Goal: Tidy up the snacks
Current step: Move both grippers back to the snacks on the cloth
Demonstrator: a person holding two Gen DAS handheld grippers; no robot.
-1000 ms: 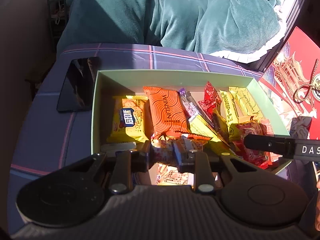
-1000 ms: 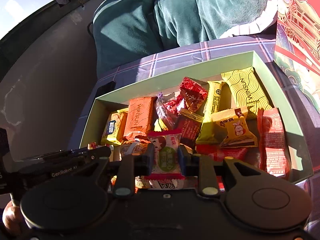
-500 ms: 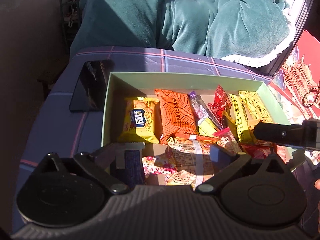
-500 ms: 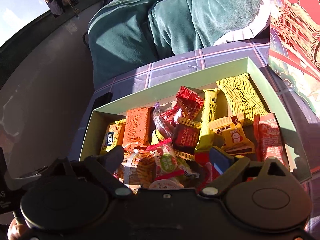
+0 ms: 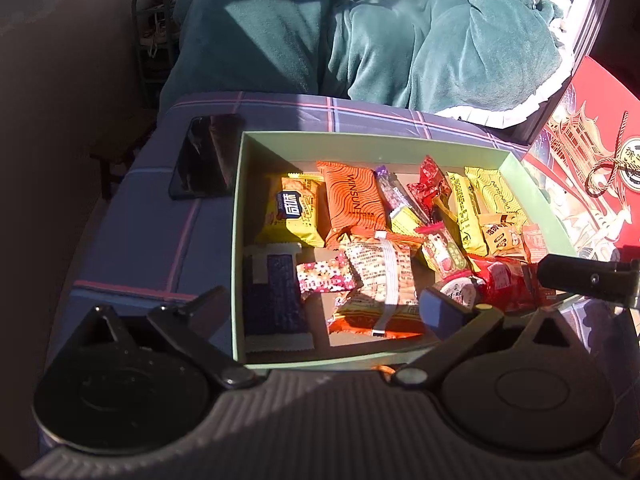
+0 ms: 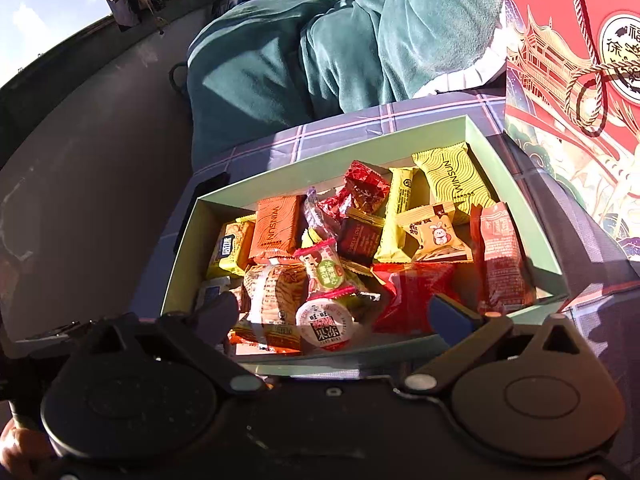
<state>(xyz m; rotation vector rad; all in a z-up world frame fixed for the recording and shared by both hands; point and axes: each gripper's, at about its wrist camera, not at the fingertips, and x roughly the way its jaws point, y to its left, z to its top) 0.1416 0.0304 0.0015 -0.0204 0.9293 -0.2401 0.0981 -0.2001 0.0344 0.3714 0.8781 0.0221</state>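
Note:
A pale green box (image 5: 360, 138) (image 6: 332, 168) on the plaid cloth holds several wrapped snacks. Among them are an orange WINSUN packet (image 5: 354, 204), a yellow packet (image 5: 294, 210), a floral packet (image 5: 324, 276) and a dark blue packet (image 5: 274, 300). My left gripper (image 5: 324, 306) hangs open over the box's near edge, with nothing between its fingers. My right gripper (image 6: 332, 312) is over the near edge too, its jaws opening wide and gripping nothing. Below it lie a pink candy with a green label (image 6: 324, 268) and a round jelly cup (image 6: 324, 326). Part of the right gripper (image 5: 588, 280) shows in the left wrist view.
A dark phone (image 5: 206, 156) lies on the plaid cloth (image 5: 160, 232) left of the box. A red gift-box lid (image 5: 592, 168) (image 6: 580, 80) with a cord lies to the right. A teal blanket (image 5: 360, 28) is heaped behind the box.
Both grippers went from shut on small snack packets to wide open. The packets now lie in the box. Both grippers drew back and slightly up from it.

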